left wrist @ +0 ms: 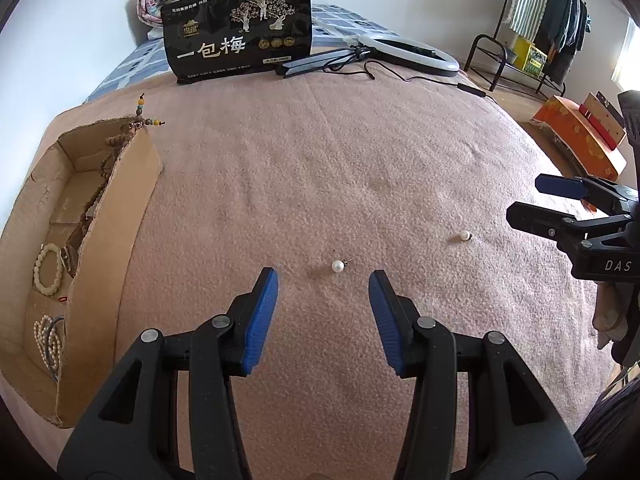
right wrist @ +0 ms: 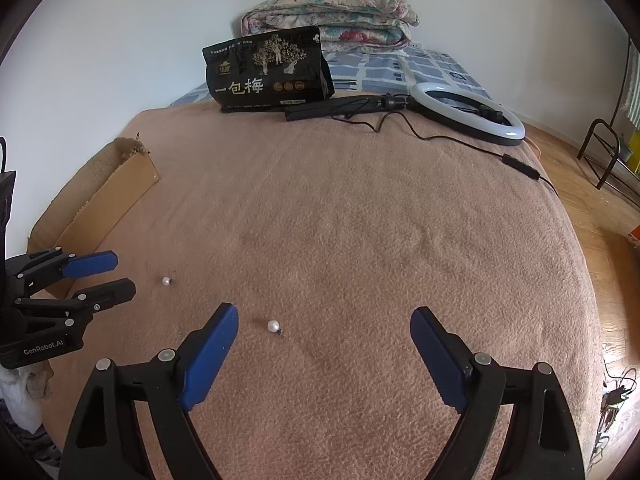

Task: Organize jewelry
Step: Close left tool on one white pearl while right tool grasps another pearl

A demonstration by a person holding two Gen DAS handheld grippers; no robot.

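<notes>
Black bag (left wrist: pixel 240 32) reads "一包梅"; left hand-held gripper (right wrist: pixel 104 276) reads "GenRobot.AI".

Walls: I see plain white walls (right wrist: pixel 140 20) meeting in a corner behind the bed.
Bed: a pink fleece blanket (left wrist: pixel 320 152) over a blue-and-white checked sheet (right wrist: pixel 400 68).
Bedding: a folded floral quilt (right wrist: pixel 332 12) sits at the head.
Floor: light wooden boards (right wrist: pixel 600 208) on my right.
Furniture: a black metal clothes rack (left wrist: pixel 520 40) with hanging garments.
Light: daylight from a bright window (left wrist: pixel 628 52) at the right edge.

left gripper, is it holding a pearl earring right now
No, the left gripper stands open and empty, with the pearl earring lying on the blanket just ahead of its fingertips.
</notes>
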